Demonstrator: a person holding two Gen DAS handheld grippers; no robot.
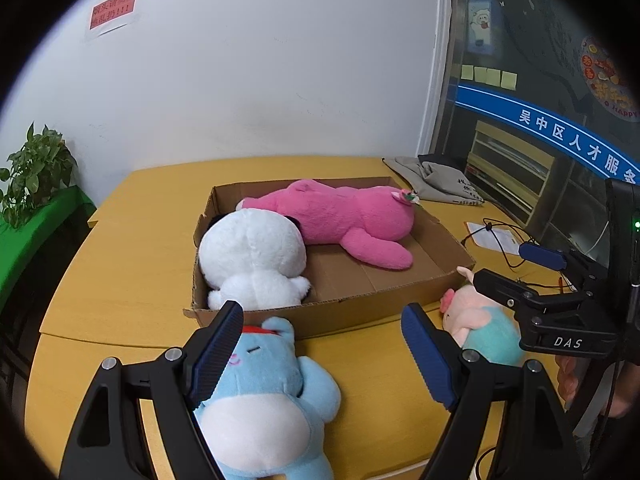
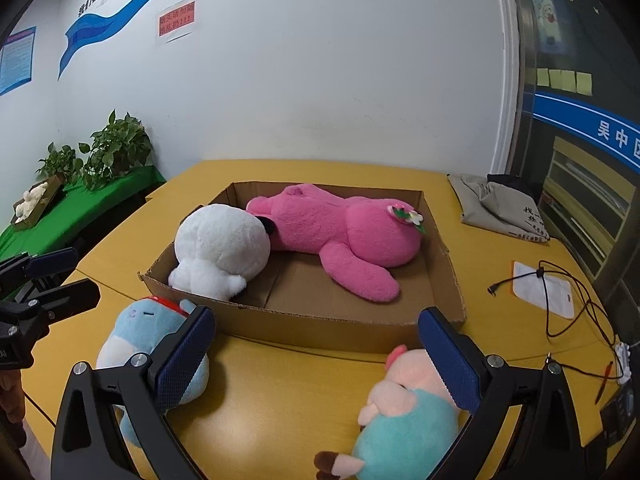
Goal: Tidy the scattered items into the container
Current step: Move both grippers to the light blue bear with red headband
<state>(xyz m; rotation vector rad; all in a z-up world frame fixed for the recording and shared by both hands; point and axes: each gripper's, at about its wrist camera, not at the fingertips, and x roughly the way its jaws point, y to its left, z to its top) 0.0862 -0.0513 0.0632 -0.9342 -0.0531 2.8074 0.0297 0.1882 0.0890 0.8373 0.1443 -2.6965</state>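
Both grippers (image 1: pixel 322 344) (image 2: pixel 316 354) apart, two plush toys (image 2: pixel 336 232) in box (image 2: pixel 352 326), two (image 1: pixel 264 392) outside

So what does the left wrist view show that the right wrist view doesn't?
Only the left wrist view shows the light blue plush toy's white belly and closed-eye face.

Only the right wrist view shows the small box with a white plush on the green cloth, and the blue wall poster.

Both show the brown cardboard box holding the round white plush toy and pink plush bear, plus the pink-and-teal pig plush on the yellow table.
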